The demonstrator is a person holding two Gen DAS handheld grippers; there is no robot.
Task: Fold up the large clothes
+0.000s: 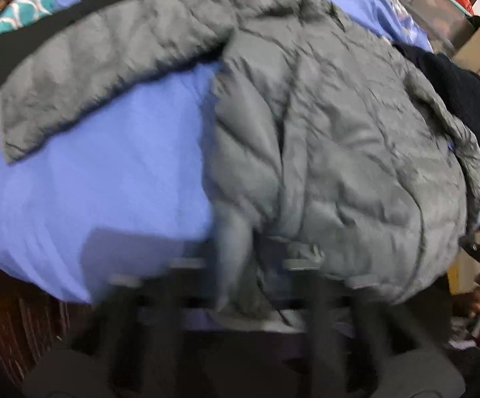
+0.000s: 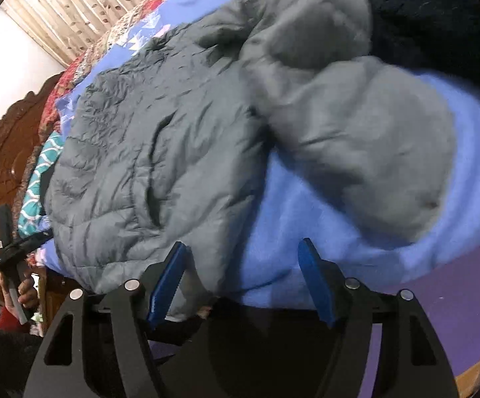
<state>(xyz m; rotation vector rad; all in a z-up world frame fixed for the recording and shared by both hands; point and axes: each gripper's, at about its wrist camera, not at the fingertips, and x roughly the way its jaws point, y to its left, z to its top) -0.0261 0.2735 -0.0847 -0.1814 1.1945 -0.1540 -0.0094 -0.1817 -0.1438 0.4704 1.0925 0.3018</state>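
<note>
Jacket [image 2: 147, 165] — on blue bedspread [image 2: 306, 232] (curtained room)

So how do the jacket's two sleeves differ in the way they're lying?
In the left wrist view, one sleeve stretches out nearly straight from the grey puffer jacket, lying flat across the blue bedspread. In the right wrist view, the other sleeve is bent and bunched, curling back near the hood. The straight one partly overlies a black cloth; the bent one rests on blue only. Both are the same grey quilted fabric, and neither is folded in yet.
</note>
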